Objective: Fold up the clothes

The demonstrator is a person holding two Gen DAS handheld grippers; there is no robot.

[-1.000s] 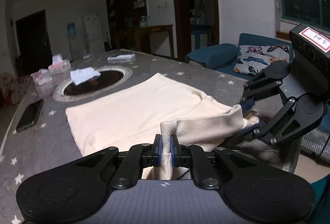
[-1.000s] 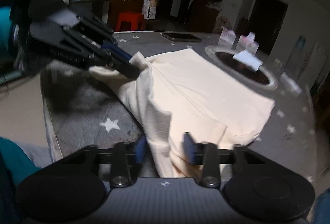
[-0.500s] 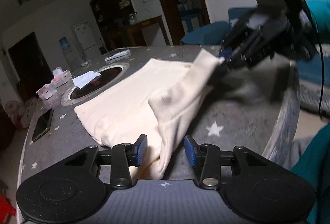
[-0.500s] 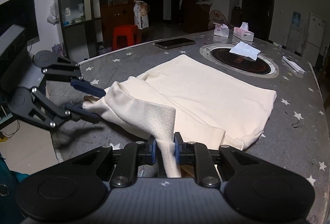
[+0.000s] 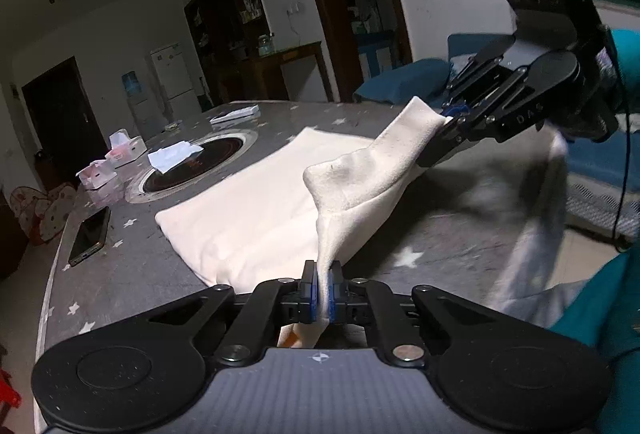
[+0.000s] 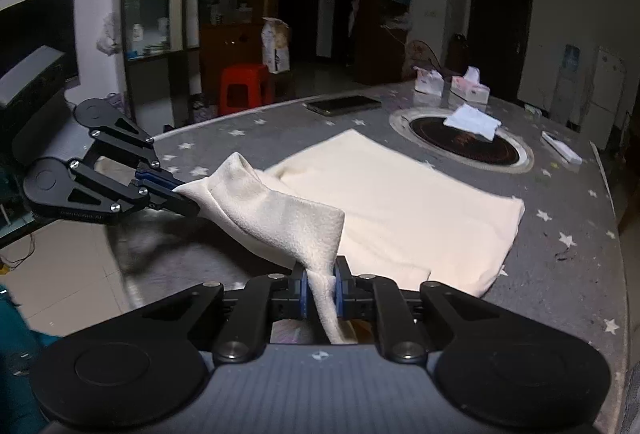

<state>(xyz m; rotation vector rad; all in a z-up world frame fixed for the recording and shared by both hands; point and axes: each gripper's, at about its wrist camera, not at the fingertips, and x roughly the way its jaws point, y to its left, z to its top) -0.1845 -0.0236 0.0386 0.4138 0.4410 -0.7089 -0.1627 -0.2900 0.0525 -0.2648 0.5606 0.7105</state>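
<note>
Above the starred table [image 6: 568, 254], each hand-held gripper (left [image 5: 322, 290], right [image 6: 320, 286]) pinches the cream garment [image 6: 400, 202] tight.

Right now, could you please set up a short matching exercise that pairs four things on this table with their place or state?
Things:
1. cream garment
2. black phone
3. white tissue
4. left gripper

Place or state:
A. lying on the round dark hob
B. clamped on a fold of cloth
C. flat near the table's rim, beside printed stars
D. near edge lifted, the rest spread on the table

Pairs: 1-D, 2-C, 3-A, 4-B
</note>
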